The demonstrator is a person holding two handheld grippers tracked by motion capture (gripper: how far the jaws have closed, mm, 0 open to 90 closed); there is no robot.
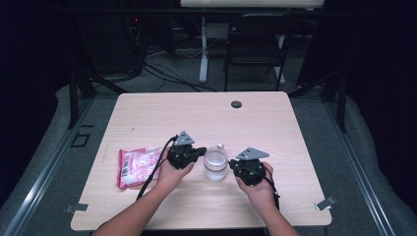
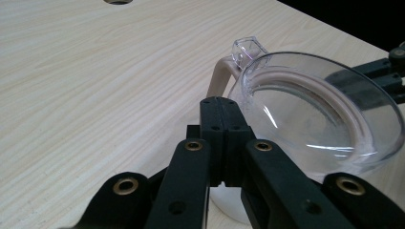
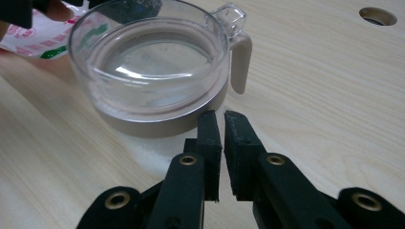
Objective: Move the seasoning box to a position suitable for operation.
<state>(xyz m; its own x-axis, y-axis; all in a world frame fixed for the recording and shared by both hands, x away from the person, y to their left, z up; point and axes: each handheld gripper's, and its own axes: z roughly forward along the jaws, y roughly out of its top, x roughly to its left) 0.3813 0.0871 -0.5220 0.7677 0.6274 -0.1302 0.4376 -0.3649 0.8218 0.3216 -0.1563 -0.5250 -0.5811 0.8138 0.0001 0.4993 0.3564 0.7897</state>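
Lidded clear jar (image 1: 216, 163) stands between both claws; left claw (image 2: 220, 107) pressed together; right claw (image 3: 223, 120) slightly spread.

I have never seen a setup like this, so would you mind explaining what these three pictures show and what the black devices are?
A person sits at a wooden table and holds a hand tool with two black fingers in each hand. The top picture looks down from above: the left gripper and the right gripper sit on either side of a clear container with a lid. A pink packet lies further left. The other two pictures come from cameras riding on the tools. The left gripper's fingers are shut beside the container; the right gripper's fingers stand slightly apart just short of it. Nothing is held.
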